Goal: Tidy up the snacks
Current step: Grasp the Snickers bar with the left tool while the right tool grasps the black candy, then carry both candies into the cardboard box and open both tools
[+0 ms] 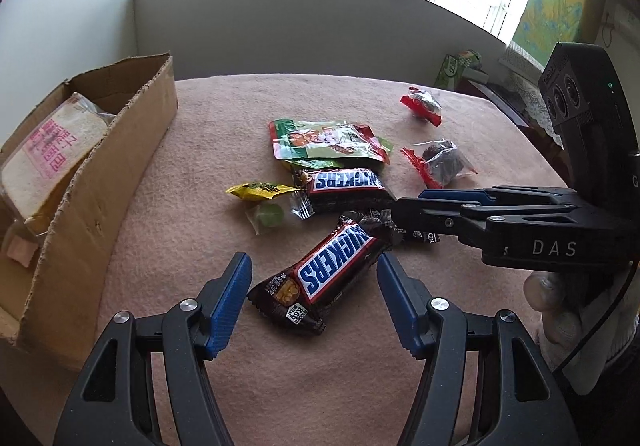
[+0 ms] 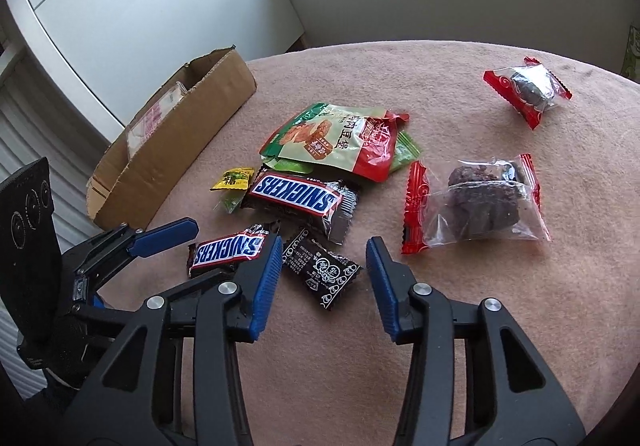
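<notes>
Low in the frame, we hold the left claw (image 1: 314, 300) apart astride a Snickers bar (image 1: 320, 278); the right claw (image 2: 322, 282) gapes over a black sachet (image 2: 320, 270), both presumably bound for the cardboard box (image 1: 100, 182), upper left on the desk (image 1: 200, 126).

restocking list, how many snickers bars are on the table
2: one Snickers bar between the left gripper fingers, another Snickers bar behind it beside the green pouch. More could hide underneath.
</notes>
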### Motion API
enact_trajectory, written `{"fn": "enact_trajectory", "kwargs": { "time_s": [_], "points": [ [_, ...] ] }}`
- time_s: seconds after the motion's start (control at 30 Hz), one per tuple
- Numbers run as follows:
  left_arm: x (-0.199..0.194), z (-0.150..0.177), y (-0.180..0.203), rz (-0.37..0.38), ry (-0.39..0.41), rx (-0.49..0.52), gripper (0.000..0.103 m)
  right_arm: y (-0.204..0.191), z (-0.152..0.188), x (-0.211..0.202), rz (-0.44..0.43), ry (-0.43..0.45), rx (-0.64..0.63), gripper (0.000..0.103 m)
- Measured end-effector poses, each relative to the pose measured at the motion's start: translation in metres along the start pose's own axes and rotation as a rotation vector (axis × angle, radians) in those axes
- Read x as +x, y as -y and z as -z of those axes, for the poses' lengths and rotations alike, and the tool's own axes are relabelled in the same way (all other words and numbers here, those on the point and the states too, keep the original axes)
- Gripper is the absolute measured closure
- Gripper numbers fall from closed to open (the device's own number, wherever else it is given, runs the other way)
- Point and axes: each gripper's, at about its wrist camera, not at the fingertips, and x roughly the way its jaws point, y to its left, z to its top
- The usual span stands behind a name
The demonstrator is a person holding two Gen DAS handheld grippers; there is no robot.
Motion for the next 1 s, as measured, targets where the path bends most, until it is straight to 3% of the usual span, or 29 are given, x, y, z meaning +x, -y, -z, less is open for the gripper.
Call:
{"fn": "enact_trajectory", "kwargs": {
  "time_s": [0.13, 0.23, 0.3, 0.4, 0.57, 0.77, 1.0],
  "points": [
    [0.015, -0.002, 0.004, -0.028, -0.031, 0.023, 0.039, -0.004, -0.001, -0.002, -0.002, 0.002, -0.031, 0.057],
    [0.016, -0.002, 0.004, -0.052, -0.034, 0.03, 0.048, -0.012, 0.0, 0.0, 0.015, -0.005, -0.065, 0.057],
    [0.015, -0.002, 0.001, -0.063, -0.03, 0.018, 0.06, -0.017, 0.001, 0.004, 0.031, -0.014, -0.091, 0.057],
    [0.011, -0.001, -0.007, -0.057, -0.028, -0.013, 0.065, -0.025, 0.004, 0.01, 0.048, -0.028, -0.137, 0.057],
    [0.007, 0.001, -0.011, -0.07, -0.022, -0.025, 0.068, -0.037, 0.011, 0.019, 0.125, -0.027, -0.217, 0.058],
    [0.005, 0.002, -0.012, -0.075, -0.018, -0.028, 0.072, -0.045, 0.019, 0.02, 0.18, -0.028, -0.271, 0.072],
    [0.003, 0.004, -0.016, -0.071, -0.015, -0.04, 0.074, -0.052, 0.025, 0.02, 0.206, -0.029, -0.325, 0.07]
  ]
}}
